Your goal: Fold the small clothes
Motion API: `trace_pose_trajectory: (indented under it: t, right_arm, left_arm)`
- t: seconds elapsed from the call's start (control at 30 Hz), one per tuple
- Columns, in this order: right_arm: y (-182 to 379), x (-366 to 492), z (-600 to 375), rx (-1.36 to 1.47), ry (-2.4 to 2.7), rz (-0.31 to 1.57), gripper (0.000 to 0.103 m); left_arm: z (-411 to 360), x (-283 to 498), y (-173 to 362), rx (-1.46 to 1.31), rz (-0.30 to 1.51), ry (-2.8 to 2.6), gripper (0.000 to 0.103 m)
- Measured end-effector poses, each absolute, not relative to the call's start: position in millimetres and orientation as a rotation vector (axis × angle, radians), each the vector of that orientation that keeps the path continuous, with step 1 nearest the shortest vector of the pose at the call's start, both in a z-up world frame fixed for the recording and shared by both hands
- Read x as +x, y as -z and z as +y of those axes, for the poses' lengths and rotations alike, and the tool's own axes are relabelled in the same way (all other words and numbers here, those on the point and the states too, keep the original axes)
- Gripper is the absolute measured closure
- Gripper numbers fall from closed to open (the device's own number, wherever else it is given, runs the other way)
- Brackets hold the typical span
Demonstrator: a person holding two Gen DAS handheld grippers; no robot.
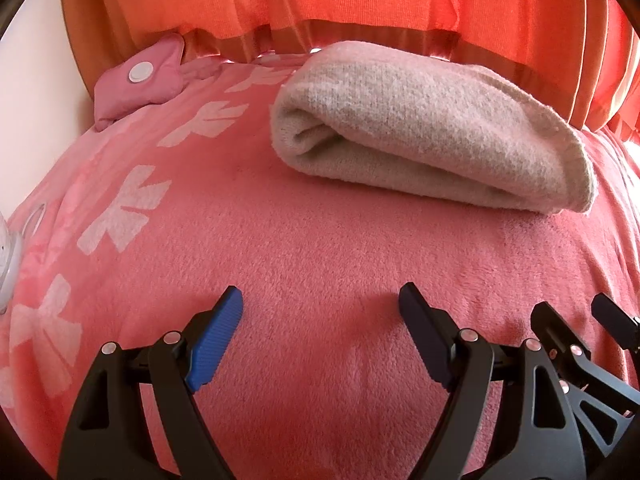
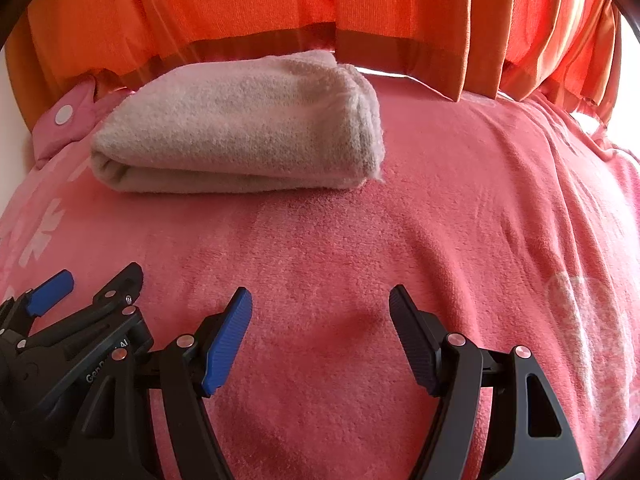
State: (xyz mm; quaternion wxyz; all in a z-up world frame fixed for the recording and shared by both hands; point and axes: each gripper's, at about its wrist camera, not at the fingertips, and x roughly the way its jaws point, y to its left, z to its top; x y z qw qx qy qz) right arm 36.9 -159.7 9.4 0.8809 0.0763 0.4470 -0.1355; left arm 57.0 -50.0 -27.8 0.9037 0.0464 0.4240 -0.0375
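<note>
Hand-held gripper (image 1: 320,304) spread, well short of folded towel (image 1: 432,132)

Left gripper (image 1: 320,300) & right gripper (image 2: 320,300): black frames, silver rivets, 1 blue + 1 dark ribbed pad each.

A white rounded object (image 1: 8,264) at nine o'clock is cut off by the left wrist frame's edge and cannot be identified. The orange curtain (image 2: 320,0) is cropped at twelve o'clock.
</note>
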Motion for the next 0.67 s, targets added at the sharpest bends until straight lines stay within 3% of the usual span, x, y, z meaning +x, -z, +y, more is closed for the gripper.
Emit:
trace_pose_trajectory:
  t: [0.67]
  right_arm:
    - [-8.2, 36.7, -159.9, 0.159, 0.306, 0.934, 0.034]
  left_arm:
    - [-48.3, 56.8, 29.4, 0.101, 0.864, 0.071, 0.026]
